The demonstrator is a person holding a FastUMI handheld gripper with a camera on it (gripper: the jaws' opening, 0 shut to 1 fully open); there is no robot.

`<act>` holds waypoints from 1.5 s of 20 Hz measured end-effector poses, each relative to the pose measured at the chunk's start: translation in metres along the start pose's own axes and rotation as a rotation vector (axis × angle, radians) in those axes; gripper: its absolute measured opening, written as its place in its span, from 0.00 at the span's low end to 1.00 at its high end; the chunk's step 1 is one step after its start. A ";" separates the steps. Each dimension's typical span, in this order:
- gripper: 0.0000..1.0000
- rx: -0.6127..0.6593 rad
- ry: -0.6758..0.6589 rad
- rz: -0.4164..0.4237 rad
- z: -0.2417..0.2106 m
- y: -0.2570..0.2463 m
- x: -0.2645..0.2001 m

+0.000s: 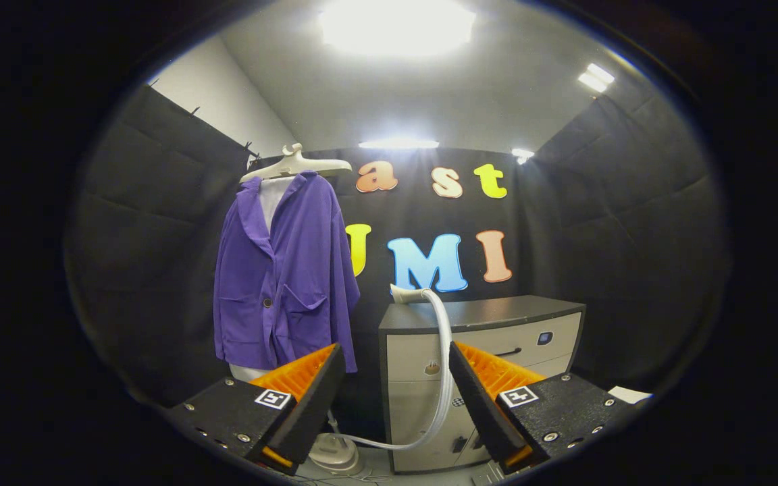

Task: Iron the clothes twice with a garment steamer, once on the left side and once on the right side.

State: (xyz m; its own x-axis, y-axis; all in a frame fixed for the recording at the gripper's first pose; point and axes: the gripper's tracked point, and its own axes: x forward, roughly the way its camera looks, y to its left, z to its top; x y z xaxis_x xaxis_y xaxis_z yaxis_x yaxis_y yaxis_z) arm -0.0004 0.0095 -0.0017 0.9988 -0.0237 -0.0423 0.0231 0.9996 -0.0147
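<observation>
A purple jacket (286,270) hangs on a pale hanger (296,164) at the left of the booth, over a white garment that shows at its collar. The steamer head (408,294) lies on the front left corner of a cabinet top (490,312), well beyond my fingers. Its pale hose (444,364) drops down the cabinet front and curves to the steamer base (336,453) on the floor, just below my left finger. My gripper (396,359) is open, with nothing between the fingers, and stands back from both jacket and steamer.
The grey cabinet (497,364) with drawers stands right of the jacket against the black cloth wall. A white sheet (629,394) lies low at the right, beyond my right finger. Open floor lies between me and the cabinet.
</observation>
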 end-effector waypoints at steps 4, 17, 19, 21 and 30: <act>0.96 0.008 -0.026 -0.010 0.024 0.007 0.013; 0.95 -0.044 -0.092 0.025 0.111 0.014 0.101; 0.95 -0.038 -0.088 0.042 0.118 0.009 0.130; 0.95 -0.033 -0.077 0.052 0.125 0.002 0.163; 0.95 0.021 0.041 0.101 0.121 -0.035 0.310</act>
State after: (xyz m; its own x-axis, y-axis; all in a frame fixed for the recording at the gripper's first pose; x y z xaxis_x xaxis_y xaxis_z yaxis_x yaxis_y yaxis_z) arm 0.3138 -0.0310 0.1066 0.9935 0.0772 -0.0831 -0.0764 0.9970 0.0128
